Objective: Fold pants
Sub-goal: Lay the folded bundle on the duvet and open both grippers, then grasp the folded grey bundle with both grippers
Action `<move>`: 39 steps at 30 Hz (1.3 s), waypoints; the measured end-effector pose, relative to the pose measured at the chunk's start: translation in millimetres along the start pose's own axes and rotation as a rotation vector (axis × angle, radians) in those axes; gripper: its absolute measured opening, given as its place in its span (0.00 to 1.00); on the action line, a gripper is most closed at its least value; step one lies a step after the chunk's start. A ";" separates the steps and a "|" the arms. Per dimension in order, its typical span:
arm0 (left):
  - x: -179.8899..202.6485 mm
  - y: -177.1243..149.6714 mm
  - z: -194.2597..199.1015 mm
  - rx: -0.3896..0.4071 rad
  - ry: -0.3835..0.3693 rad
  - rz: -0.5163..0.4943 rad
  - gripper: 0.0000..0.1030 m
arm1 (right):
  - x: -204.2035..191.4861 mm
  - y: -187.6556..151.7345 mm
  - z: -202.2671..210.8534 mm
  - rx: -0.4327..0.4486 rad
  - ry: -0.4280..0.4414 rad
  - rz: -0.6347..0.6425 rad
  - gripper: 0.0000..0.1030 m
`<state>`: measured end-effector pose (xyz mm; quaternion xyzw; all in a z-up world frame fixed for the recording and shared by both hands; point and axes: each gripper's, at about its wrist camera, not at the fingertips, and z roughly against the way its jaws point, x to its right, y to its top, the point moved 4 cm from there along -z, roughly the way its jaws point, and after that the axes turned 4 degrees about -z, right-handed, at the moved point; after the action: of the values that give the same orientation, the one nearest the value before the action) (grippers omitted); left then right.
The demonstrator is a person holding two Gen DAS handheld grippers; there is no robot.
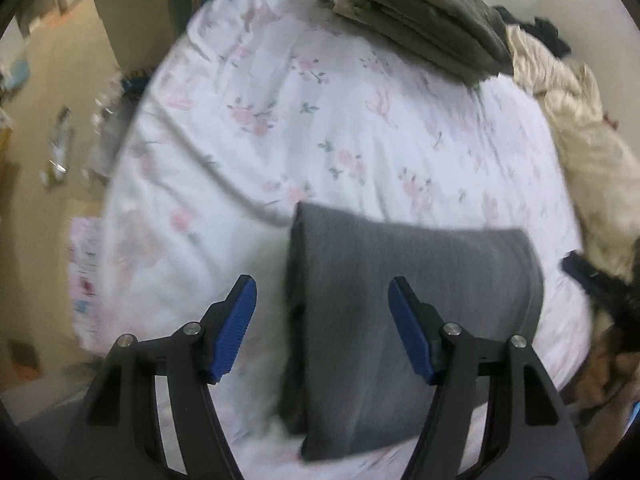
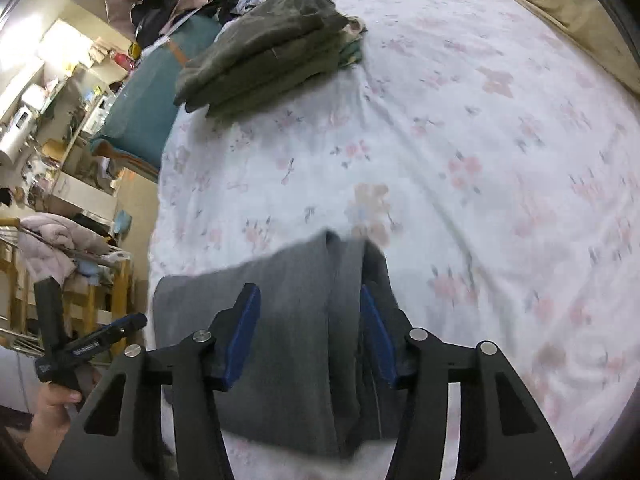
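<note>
Bed: a white sheet with pink flowers covers the whole work surface, creased in long diagonal lines; in the right wrist view it fills most of the picture.
Grey pants: folded into a thick, roughly rectangular bundle, lying flat on the sheet near the closest edge of the bed; in the right wrist view the bundle shows layered folds along its right side.
Olive pile: a stack of folded olive-green garments sits at the far side of the bed, well apart from the grey pants; it shows again in the right wrist view.
Beige bedding: a crumpled cream cover lies along the right edge of the bed.
Left gripper: pointing steeply down at the bed, blue pads parted; the left edge of the pants lies in the gap, the right pad above the cloth, the left pad over bare sheet. Neither pad presses on the fabric. From the right wrist view it appears at the lower left, clear of the bundle.
Right gripper: also angled steeply down, fingers released and spread, with the grey bundle under the gap but not pinched.
Person's hand: wrapped round the left gripper's handle, fingers curled, at the lower left corner of the right wrist view.
</note>
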<state>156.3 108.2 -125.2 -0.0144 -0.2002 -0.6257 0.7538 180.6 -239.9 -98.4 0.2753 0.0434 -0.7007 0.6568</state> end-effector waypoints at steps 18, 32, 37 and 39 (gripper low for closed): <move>18.7 4.3 -1.3 0.180 0.217 -0.102 0.15 | -19.2 0.6 -45.6 0.033 -0.206 0.114 0.02; 106.0 -33.1 -34.0 0.173 -0.030 -0.438 0.06 | -61.5 -41.5 -54.7 -0.005 -0.128 0.345 0.00; 108.6 -41.4 -59.1 0.147 0.037 -0.472 0.06 | -51.8 -53.0 -84.6 -0.053 -0.177 0.375 0.00; 111.5 -40.7 -63.5 0.148 0.050 -0.473 0.06 | -50.9 -50.0 -88.1 -0.056 -0.176 0.367 0.00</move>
<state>151.0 -22.5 -157.3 0.1036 -0.2247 -0.7684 0.5903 161.5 -150.4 -165.3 0.1979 -0.0457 -0.5892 0.7821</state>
